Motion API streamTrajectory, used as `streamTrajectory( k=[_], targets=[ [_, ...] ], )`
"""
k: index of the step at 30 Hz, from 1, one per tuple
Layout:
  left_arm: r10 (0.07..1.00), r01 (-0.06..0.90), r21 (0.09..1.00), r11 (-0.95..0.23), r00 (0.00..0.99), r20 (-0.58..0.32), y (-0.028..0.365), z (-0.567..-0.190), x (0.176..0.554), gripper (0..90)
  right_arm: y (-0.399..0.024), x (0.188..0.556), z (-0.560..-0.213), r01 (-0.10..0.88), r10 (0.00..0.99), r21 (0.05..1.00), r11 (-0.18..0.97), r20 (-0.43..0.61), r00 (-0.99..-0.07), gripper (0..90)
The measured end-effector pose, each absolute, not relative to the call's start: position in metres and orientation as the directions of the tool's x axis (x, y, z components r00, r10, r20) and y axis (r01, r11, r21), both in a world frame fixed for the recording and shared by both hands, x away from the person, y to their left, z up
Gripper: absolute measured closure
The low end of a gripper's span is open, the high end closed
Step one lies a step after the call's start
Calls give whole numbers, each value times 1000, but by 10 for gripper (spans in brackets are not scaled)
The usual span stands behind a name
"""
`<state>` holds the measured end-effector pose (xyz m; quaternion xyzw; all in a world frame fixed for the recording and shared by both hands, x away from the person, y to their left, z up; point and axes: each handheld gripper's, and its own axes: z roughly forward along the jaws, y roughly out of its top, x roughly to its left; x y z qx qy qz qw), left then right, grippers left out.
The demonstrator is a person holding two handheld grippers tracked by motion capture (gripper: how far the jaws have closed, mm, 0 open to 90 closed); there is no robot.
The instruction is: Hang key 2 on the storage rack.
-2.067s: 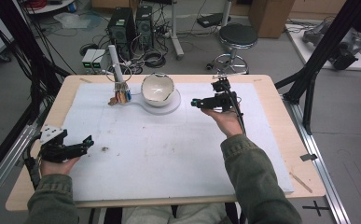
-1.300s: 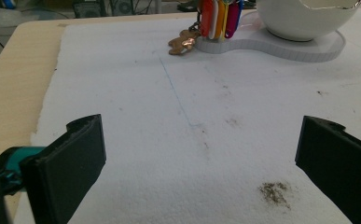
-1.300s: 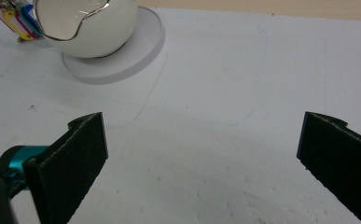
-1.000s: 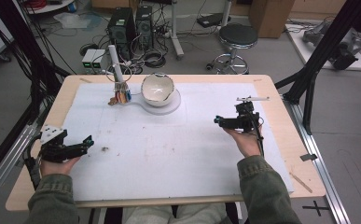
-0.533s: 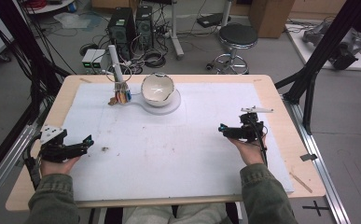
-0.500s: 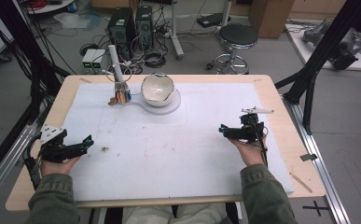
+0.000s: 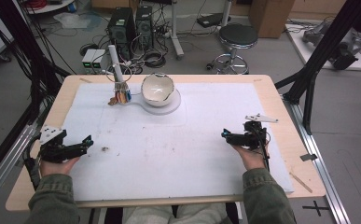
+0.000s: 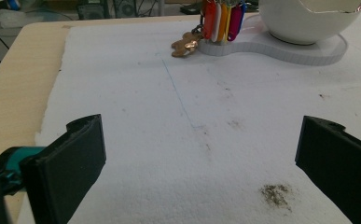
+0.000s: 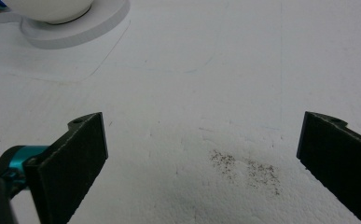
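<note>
A white bowl [image 7: 158,88] with a chipped rim sits on a flat white base [image 7: 172,105] at the back middle of the table. Beside it stands a bunch of coloured key tags [image 7: 121,96] under a white post [image 7: 114,60]. My left gripper [image 7: 88,140] rests open near the front left, holding nothing. My right gripper [image 7: 225,135] is open at the right, pointing left, also with nothing in it. In the left gripper view the bowl [image 8: 308,18], the tags [image 8: 220,21] and brass keys [image 8: 185,44] lie far ahead of the open gripper [image 8: 199,158]. The right gripper view has its gripper [image 9: 201,163] open over bare sheet.
A white foam sheet [image 7: 178,149] covers most of the wooden table [image 7: 281,107]. Small dark dirt marks lie on it [image 7: 105,149], one just ahead of the right gripper [image 9: 246,168]. Black frame legs, a stool [image 7: 235,37] and computers stand beyond the table.
My right gripper has drawn back from beside the bowl to the right and toward the person. The left gripper, the bowl and the tags have stayed put.
</note>
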<state>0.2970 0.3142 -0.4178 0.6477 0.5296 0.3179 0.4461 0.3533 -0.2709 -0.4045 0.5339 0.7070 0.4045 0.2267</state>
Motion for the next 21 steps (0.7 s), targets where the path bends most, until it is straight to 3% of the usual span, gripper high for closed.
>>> streamTrajectory(
  k=[21],
  targets=[
    [968, 400, 916, -36, 240, -67, 315, -417, 296, 21, -274, 340, -405, 531, 939, 844, 75, 120, -323, 6]
  ],
)
